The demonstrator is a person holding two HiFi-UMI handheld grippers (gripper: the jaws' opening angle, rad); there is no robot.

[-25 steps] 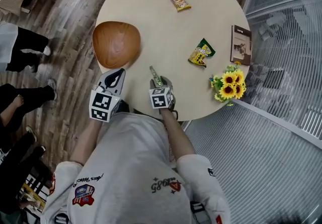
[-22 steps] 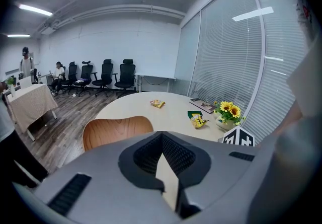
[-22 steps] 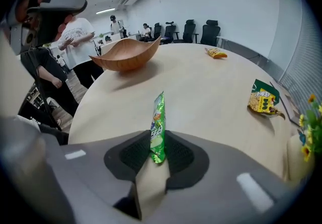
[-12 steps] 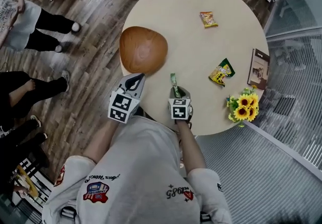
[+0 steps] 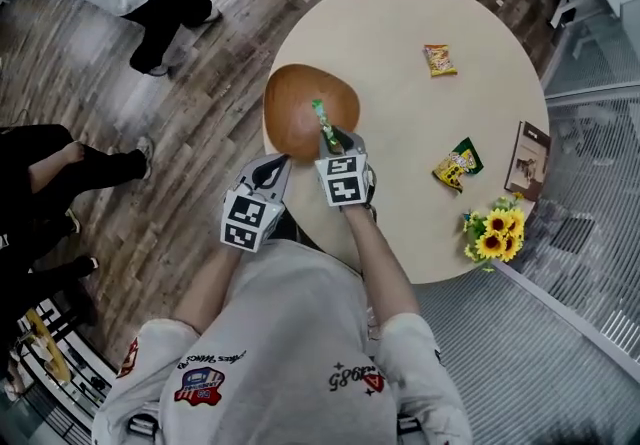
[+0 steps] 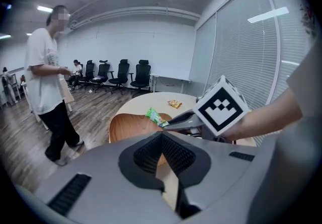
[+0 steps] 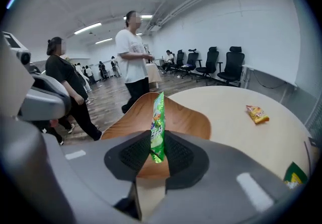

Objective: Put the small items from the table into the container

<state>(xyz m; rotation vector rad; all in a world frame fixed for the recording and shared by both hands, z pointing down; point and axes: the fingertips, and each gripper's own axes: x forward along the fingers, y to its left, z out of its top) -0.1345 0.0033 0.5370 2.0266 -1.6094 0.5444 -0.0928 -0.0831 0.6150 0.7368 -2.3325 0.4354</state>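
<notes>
Bowl (image 5: pixel 288 93) sits at left, our left gripper (image 5: pixel 270 166) shut and empty beside it. Our right gripper (image 5: pixel 334 140), clamped on the green packet (image 5: pixel 320 119), has swung from the table edge to over the bowl, so we judge release comes next. Orange packet (image 5: pixel 439 59) and yellow packet (image 5: pixel 457 164) still lie on the table (image 5: pixel 400 13).

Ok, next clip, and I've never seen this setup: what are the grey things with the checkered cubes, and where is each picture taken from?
No robot here: a person holds two handheld grippers, and the marked cubes are part of them. The top-down picture comes from a camera on the person's head. The other two come from cameras riding on each gripper, looking forward along it. The right gripper has its fingers shut on a green packet, over the wooden bowl. The left gripper is shut and empty, near the bowl. On the round table lie an orange packet and a yellow-green packet, plus sunflowers and a booklet.
</notes>
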